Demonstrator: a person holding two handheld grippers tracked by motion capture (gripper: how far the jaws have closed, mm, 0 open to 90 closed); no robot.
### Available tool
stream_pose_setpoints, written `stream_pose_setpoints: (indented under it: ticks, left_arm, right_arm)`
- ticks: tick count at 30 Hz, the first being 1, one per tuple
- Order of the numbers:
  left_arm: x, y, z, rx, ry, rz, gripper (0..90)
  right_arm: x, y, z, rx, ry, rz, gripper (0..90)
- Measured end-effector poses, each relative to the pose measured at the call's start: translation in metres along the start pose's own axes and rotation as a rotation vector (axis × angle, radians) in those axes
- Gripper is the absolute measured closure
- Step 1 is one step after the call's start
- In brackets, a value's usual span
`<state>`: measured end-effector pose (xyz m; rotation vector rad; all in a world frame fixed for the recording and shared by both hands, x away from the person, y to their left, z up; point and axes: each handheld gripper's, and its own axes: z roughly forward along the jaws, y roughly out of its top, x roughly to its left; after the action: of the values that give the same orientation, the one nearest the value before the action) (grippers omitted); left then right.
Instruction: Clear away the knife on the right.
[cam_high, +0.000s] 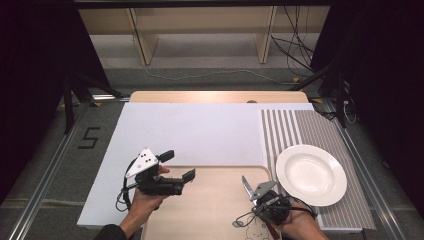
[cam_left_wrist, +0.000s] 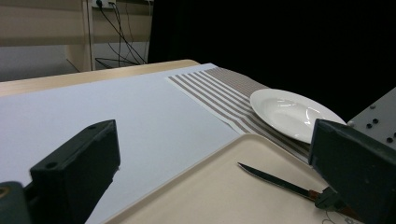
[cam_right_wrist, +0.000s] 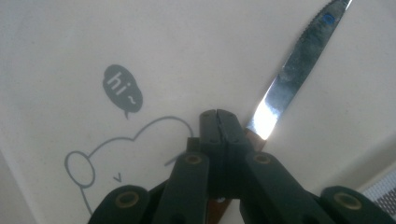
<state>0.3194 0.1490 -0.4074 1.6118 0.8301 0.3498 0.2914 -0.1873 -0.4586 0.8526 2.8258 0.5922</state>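
The right gripper (cam_high: 261, 196), jaws closed on what looks like the handle of a table knife (cam_right_wrist: 299, 70), holds it over the beige tray (cam_high: 210, 210). A white plate (cam_high: 311, 174) lies just beside on the striped placemat (cam_high: 320, 131). The left gripper (cam_high: 177, 167) hovers wide open, empty.

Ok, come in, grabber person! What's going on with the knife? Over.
Right gripper shut on knife, blade over the tray. Left gripper open, nothing in it. Plate on striped mat, nothing blocking.
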Motion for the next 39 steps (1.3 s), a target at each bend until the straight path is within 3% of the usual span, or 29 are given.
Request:
stream_pose_setpoints:
  ticks: [30,33,37,38,39]
  left_arm:
    - [0.0,0.0,-0.001,-0.003,-0.002,-0.003,2.1]
    - [0.0,0.0,-0.001,0.0,-0.002,0.0,2.1]
    - [0.0,0.0,-0.001,-0.001,-0.003,0.0,2.1]
    - [0.0,0.0,-0.001,-0.001,-0.003,0.0,2.1]
    - [0.0,0.0,-0.001,0.0,-0.005,-0.001,2.1]
  right_arm:
    - [-0.017,-0.015,-0.011,0.024,-0.03,0.052,90.0]
    - [-0.018,-0.015,-0.013,0.007,-0.033,0.061,90.0]
    - [-0.021,-0.013,-0.019,-0.076,-0.074,0.072,90.0]
    - [-0.021,-0.013,-0.019,-0.076,-0.074,0.072,90.0]
    - [-0.022,-0.012,-0.023,-0.134,-0.079,0.084,90.0]
